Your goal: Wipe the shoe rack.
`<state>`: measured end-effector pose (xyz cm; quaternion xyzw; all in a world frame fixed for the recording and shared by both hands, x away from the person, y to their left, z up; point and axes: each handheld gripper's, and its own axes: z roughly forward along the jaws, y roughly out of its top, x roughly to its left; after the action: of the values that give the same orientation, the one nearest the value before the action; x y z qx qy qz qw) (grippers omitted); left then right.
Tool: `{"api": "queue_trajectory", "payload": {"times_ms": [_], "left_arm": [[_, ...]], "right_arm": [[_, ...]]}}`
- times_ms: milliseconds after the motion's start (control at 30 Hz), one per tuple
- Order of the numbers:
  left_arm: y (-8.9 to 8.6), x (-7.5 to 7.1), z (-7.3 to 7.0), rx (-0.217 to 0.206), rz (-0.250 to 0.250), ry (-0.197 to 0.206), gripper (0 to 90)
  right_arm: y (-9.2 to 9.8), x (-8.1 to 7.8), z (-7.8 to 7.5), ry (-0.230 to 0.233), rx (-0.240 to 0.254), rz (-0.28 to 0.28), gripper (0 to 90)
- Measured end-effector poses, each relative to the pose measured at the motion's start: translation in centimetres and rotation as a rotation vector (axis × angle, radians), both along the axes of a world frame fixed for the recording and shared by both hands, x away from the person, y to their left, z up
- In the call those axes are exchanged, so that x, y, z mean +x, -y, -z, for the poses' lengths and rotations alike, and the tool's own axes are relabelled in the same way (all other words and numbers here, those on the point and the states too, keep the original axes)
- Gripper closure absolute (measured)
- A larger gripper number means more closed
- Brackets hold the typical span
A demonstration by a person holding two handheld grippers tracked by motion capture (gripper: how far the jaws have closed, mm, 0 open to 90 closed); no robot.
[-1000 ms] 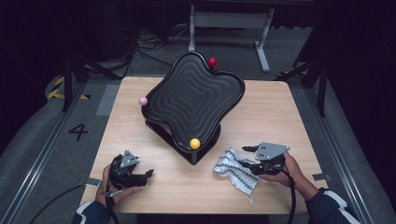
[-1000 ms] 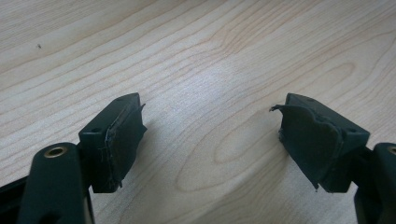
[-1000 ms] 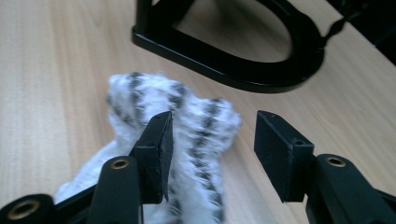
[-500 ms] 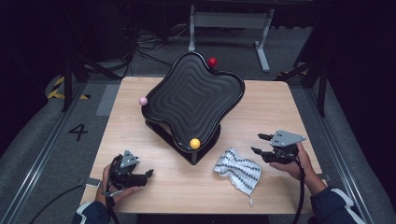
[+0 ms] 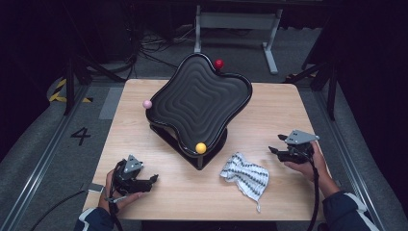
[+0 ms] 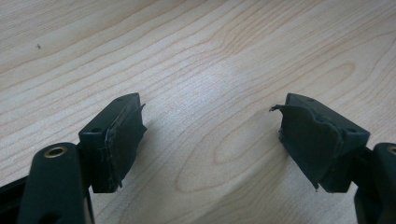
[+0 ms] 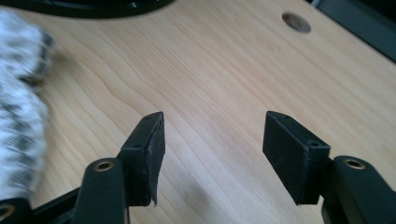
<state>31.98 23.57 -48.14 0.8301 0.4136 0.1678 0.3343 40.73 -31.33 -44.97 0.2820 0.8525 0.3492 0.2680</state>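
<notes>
Item: patterned cloth (image 5: 244,174) lying released at my five o'clock; right gripper (image 5: 280,151) just opened wide, empty; left gripper (image 5: 150,180) wide, idle; next, I judge, re-grasp the cloth.

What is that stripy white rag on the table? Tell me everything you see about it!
The rag is a small crumpled cloth, white with dark stripes or checks, soft and wrinkly. It lies loose on the wooden table, near the front edge, just in front of the black wavy tray. One thin corner trails toward the person. Nothing grips it: the right tongs sit apart from it to its right, jaws open and empty. In the right gripper view it shows blurred at the left edge.
</notes>
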Motion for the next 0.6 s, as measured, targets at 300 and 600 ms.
{"api": "queue_trajectory", "payload": {"times_ms": [300,600], "left_arm": [[0.1,0.1,0.0,0.005,0.006,0.003,21.9],[0.3,0.2,0.0,-0.005,0.007,-0.008,21.7]], "right_arm": [[1.9,1.2,2.3,-0.089,0.043,0.058,36.6],[2.8,1.5,3.4,-0.139,0.112,0.073,31.4]]}}
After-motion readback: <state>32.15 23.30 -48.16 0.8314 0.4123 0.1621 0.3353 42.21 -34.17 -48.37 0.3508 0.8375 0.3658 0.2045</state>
